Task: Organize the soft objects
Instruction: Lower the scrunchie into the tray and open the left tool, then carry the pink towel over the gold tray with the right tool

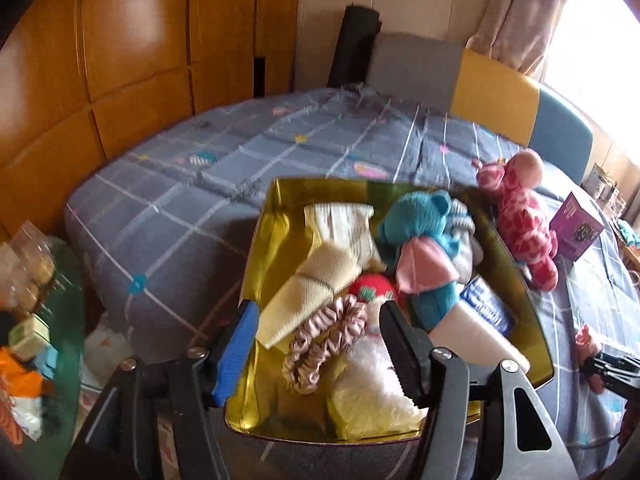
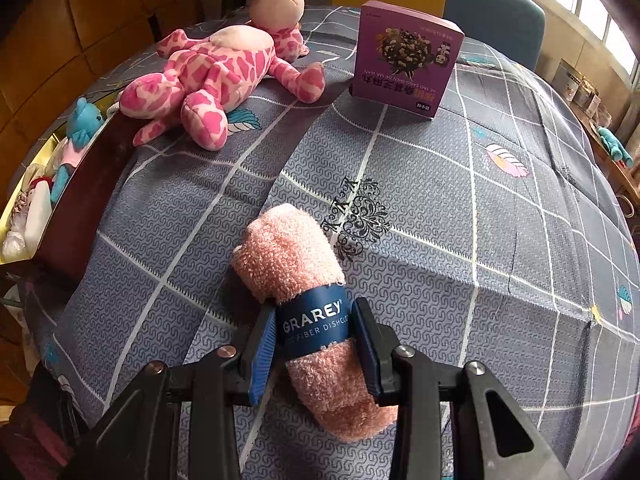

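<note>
A bed covered with a grey checked quilt (image 2: 460,208) fills the room, with wooden wardrobe panels behind it. On the quilt sits an open box with a shiny gold lining (image 1: 276,216), already holding socks, a teal plush toy and a pink scrunchie. The left gripper (image 1: 316,356) hangs over that box with its jaws apart and nothing between them. The right gripper (image 2: 316,344) is clamped on a rolled pink microfibre dishcloth with a blue paper band (image 2: 308,280), gripping it across the band while the roll lies on the quilt, well apart from the box. A pink spotted plush giraffe (image 2: 216,76) lies beside the box's rim.

To do this well, lift the roll clear of the quilt first, carry it level so the band does not slip, and release it over a free corner of the box.
</note>
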Action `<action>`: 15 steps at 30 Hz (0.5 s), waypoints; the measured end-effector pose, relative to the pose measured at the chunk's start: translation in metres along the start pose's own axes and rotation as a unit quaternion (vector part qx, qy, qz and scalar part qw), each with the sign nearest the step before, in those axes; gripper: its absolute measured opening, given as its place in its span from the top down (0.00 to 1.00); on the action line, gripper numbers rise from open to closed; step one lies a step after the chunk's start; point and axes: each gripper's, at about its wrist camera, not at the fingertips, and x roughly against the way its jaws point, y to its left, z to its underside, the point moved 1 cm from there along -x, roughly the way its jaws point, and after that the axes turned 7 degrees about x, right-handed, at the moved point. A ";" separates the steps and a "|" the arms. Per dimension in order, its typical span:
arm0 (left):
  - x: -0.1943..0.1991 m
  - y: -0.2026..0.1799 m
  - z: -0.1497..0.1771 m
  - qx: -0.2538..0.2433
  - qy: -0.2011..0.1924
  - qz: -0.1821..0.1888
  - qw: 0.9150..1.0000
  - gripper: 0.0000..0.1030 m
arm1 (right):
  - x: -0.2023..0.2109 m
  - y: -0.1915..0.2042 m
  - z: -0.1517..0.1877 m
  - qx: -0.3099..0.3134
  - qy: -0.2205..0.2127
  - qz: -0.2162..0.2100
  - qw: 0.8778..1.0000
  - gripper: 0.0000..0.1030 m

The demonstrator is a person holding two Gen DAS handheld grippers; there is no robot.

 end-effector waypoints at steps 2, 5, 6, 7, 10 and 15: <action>0.007 -0.004 -0.004 -0.008 -0.011 0.000 1.000 0.37 | 0.001 0.001 0.000 0.003 -0.001 0.008 1.000 0.64; 0.016 -0.008 -0.009 -0.016 -0.022 0.005 1.000 0.37 | 0.001 0.004 0.000 0.007 -0.002 0.020 1.000 0.64; 0.019 -0.010 -0.009 -0.018 -0.025 0.006 1.000 0.37 | 0.001 0.005 0.000 0.008 -0.002 0.023 1.000 0.64; 0.021 -0.012 -0.010 -0.020 -0.027 0.007 0.999 0.37 | 0.001 0.006 0.000 0.009 -0.002 0.026 1.000 0.64; 0.026 -0.017 -0.011 -0.024 -0.029 0.014 0.999 0.37 | 0.001 0.008 -0.001 0.008 -0.002 0.034 0.999 0.64; 0.030 -0.024 -0.009 -0.031 -0.029 0.023 0.999 0.37 | 0.001 0.010 0.001 0.002 -0.003 0.047 0.999 0.64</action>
